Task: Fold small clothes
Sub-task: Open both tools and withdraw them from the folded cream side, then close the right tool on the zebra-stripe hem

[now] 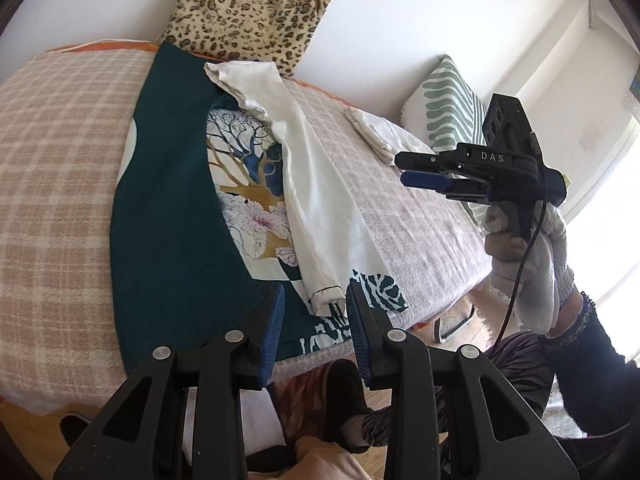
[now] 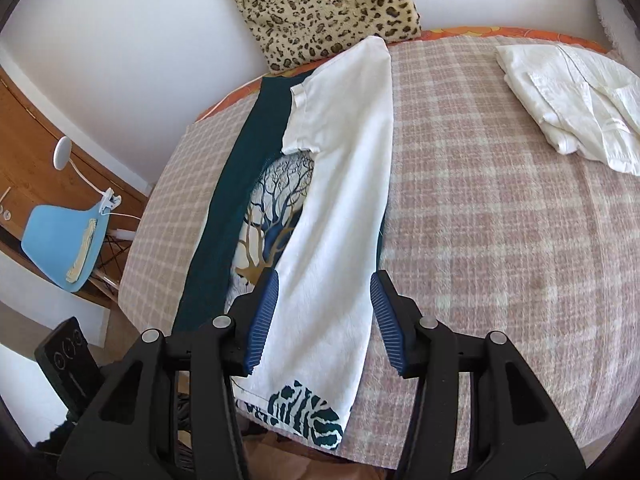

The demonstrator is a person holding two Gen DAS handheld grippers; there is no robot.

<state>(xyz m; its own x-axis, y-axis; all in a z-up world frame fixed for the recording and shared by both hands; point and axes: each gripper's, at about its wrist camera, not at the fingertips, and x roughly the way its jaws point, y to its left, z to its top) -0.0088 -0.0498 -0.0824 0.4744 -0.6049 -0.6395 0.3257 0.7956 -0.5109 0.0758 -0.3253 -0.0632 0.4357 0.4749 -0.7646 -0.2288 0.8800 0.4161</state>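
White cloth, the turned-over side of the printed shirt (image 2: 340, 208), lies flat on the checked blanket (image 2: 500, 240) just ahead of your right gripper (image 2: 324, 320), whose fingers stand apart, empty. Your left gripper (image 1: 316, 322) is released too, its hem corner just beyond.

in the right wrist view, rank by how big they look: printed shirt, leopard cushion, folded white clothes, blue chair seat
1. printed shirt, clearly largest, though nearest the camera
2. leopard cushion
3. folded white clothes, close to the cushion, so unsure
4. blue chair seat, smallest
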